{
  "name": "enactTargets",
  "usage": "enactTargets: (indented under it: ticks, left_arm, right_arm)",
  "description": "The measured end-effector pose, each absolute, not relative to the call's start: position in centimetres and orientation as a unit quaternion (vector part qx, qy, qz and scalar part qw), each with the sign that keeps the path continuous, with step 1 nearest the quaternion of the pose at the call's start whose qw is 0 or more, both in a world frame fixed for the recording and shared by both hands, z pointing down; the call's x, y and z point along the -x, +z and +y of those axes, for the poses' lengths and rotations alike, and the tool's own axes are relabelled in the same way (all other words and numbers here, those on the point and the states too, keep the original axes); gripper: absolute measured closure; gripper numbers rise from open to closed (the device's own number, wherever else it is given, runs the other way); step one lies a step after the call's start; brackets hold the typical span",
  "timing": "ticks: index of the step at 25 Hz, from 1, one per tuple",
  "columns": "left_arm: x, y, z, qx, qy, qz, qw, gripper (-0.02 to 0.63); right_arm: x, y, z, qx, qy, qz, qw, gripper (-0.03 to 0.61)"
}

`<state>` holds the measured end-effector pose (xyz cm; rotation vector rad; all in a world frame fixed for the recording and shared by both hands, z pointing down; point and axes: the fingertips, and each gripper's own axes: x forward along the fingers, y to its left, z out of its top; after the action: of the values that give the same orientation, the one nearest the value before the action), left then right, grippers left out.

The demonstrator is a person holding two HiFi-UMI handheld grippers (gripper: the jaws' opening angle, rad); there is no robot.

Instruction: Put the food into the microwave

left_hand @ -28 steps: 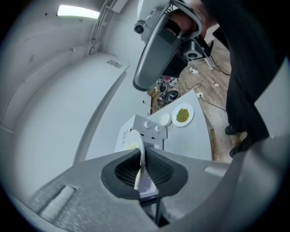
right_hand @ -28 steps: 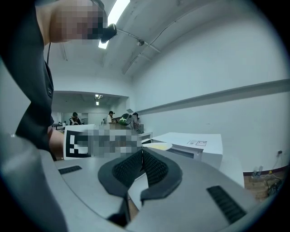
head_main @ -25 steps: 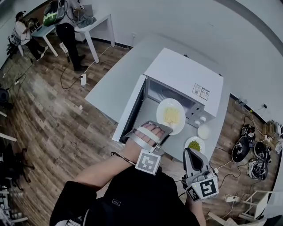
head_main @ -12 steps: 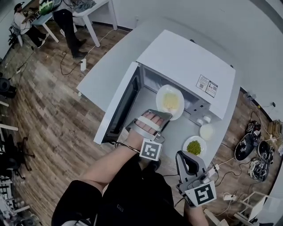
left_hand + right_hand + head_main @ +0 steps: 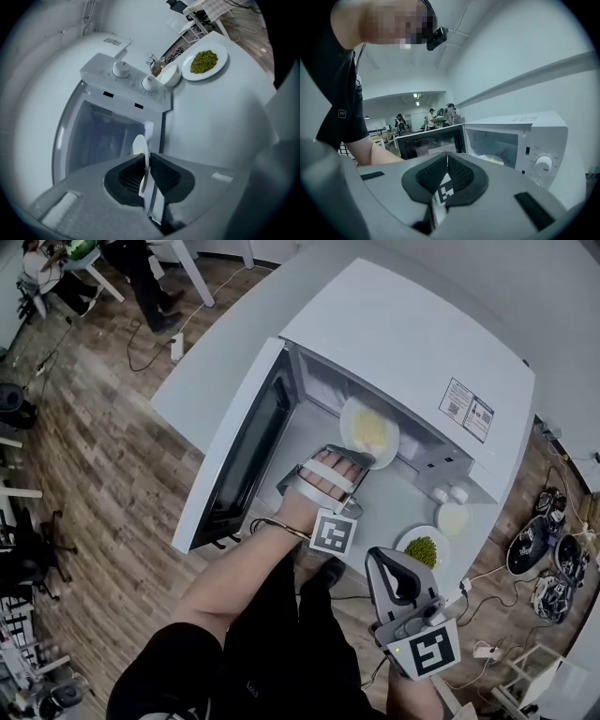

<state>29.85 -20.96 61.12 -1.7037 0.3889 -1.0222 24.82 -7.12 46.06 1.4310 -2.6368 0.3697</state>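
Note:
The white microwave (image 5: 403, 343) stands open, its door (image 5: 239, 451) swung out to the left. My left gripper (image 5: 350, 457) holds a white plate of yellow food (image 5: 369, 430) by its near rim, with the plate at the mouth of the cavity. In the left gripper view the plate (image 5: 142, 157) shows edge-on between the pads; the jaws have just been opening slightly and both pads still touch the rim. A second plate with green peas (image 5: 423, 548) lies on the counter right of the microwave. My right gripper (image 5: 398, 582) hangs below it, shut and empty.
A small white bowl (image 5: 454, 518) sits by the microwave's knobs (image 5: 121, 69). The white counter (image 5: 230, 367) runs on behind the door. Cables and dark gear (image 5: 539, 563) lie on the wooden floor at right. People stand at tables (image 5: 131, 263) far off, upper left.
The left gripper has carried the yellow-food plate forward and down, from in front of the microwave into its opening. The right gripper has sunk a little. The view has shifted closer to the microwave.

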Motion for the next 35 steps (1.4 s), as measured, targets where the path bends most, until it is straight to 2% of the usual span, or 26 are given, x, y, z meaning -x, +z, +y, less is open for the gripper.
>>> enactTargets:
  ticks: [5,9,12,19,20,25,30,32,33,34,35]
  left_arm:
    - [-30.7,62.0,-22.9,0.704,-0.448,0.158,0.528,0.581]
    - [-31.8,64.1,-22.8,0.749,-0.469,0.127,0.450,0.583]
    - [-32.3,64.0,-25.1,0.733,-0.485,0.141,0.455,0.583]
    - [-32.9,64.9,-26.5,0.738,-0.508,0.141,0.421,0.580]
    - [-32.8,64.9,-26.4,0.739,-0.510,0.141,0.417,0.570]
    - [-31.9,64.5,-25.6,0.749,-0.517,0.145,0.389,0.435]
    - [-31.1,63.0,-24.7,0.748,-0.493,0.176,0.409,0.431]
    - [-30.9,63.0,-24.7,0.746,-0.489,0.185,0.413,0.445]
    - [-30.8,63.0,-24.9,0.744,-0.488,0.188,0.415,0.534]
    - [-30.8,63.0,-25.0,0.743,-0.488,0.189,0.417,0.588]
    - [-30.8,63.0,-25.2,0.742,-0.488,0.190,0.418,0.588]
  right_arm:
    - [-25.5,47.1,-6.6,-0.478,0.145,-0.865,0.051,0.565]
    - [-26.8,47.4,-6.0,-0.480,0.162,-0.861,0.049,0.565]
    - [-28.0,47.2,-6.0,-0.496,0.164,-0.852,0.047,0.565]
    - [-29.2,46.9,-5.8,-0.507,0.169,-0.844,0.039,0.565]
    - [-29.2,46.9,-5.7,-0.507,0.170,-0.844,0.039,0.565]
    - [-29.5,46.9,-5.4,-0.511,0.176,-0.841,0.033,0.565]
    - [-29.6,46.7,-5.4,-0.513,0.176,-0.840,0.031,0.565]
    - [-29.5,46.8,-5.5,-0.512,0.177,-0.840,0.031,0.565]
    - [-29.5,46.8,-5.5,-0.512,0.178,-0.840,0.032,0.565]
    - [-29.4,46.9,-5.5,-0.511,0.179,-0.840,0.033,0.565]
    - [-29.4,46.9,-5.4,-0.511,0.180,-0.840,0.034,0.565]
